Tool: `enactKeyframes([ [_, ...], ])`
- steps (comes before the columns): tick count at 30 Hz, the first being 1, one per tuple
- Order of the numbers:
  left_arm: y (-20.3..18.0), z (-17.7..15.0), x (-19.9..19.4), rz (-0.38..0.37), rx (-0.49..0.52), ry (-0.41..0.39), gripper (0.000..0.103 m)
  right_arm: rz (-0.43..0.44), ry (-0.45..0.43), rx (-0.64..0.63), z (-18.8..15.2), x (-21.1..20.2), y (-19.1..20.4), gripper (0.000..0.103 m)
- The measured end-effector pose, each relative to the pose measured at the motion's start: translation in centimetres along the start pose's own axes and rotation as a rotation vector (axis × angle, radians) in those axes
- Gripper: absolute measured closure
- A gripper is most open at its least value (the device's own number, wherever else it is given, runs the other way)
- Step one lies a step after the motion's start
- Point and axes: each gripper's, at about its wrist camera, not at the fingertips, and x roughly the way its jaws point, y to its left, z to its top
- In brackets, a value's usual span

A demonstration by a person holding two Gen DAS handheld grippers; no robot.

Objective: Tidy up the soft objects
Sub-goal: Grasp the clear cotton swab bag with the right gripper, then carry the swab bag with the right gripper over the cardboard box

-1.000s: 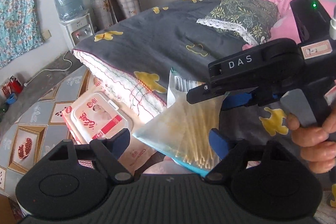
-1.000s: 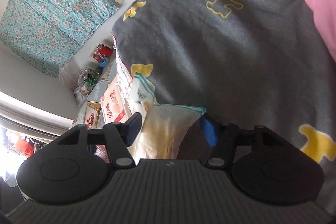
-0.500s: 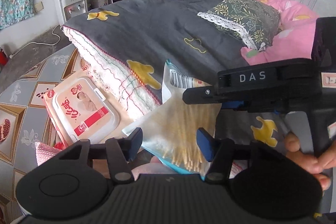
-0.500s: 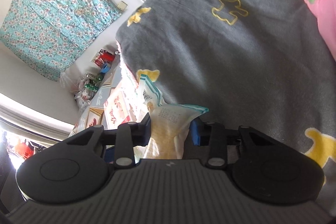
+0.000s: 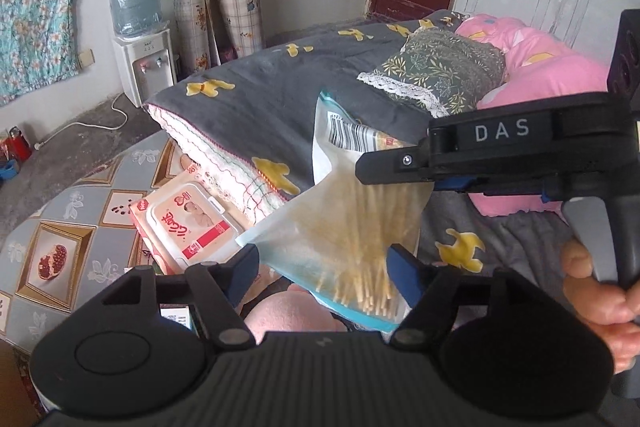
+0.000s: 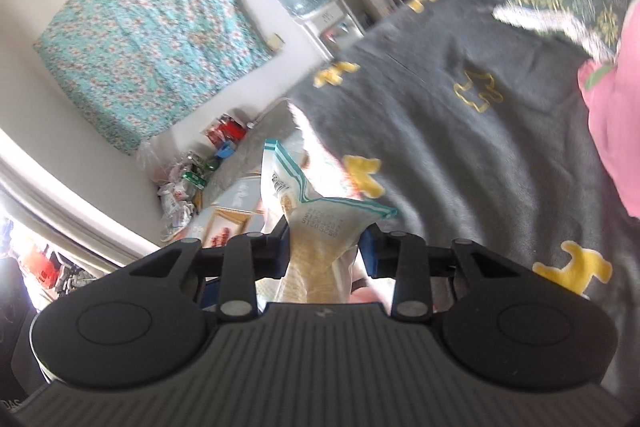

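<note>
Now right hand-held gripper (image 6: pixel 324 247) clamps swab bag (image 5: pixel 344 227) — left hand-held gripper (image 5: pixel 324 267) spread wide.

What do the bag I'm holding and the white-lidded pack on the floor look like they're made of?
The bag looks like thin, frosted, flexible plastic film: thin pale sticks show through it, and it creases where the right gripper pinches it. The pack appears to be glossy printed soft plastic with a rigid white plastic flip lid; probably wet wipes, though the print is unclear.

Obstacles: swab bag (image 5: pixel 344 223) between left gripper (image 5: pixel 324 269) fingers; wipes pack (image 5: pixel 188 223) left; bed (image 5: pixel 280 107) far. Free: floor mat (image 5: pixel 72 211) left.
</note>
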Motion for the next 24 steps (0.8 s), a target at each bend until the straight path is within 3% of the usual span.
enactKeyframes([
  [6,-0.2,-1.1,-6.8,0.061,0.031,-0.039,0.027,0.068,-0.029,-0.105,-0.5,-5.0,5.5,0.071],
  [9,1.0,-2.2,-10.5,0.086,-0.006,-0.056,0.027,0.12,-0.028,-0.155,-1.6,-8.5,7.1,0.071],
  [15,4.9,-5.9,-17.1,0.168,-0.097,-0.115,0.027,0.241,0.022,-0.242,-4.6,-11.2,14.4,0.071],
  [24,14.5,-12.8,-24.9,0.391,-0.302,-0.112,0.028,0.448,0.256,-0.335,-11.6,-5.8,28.7,0.071],
])
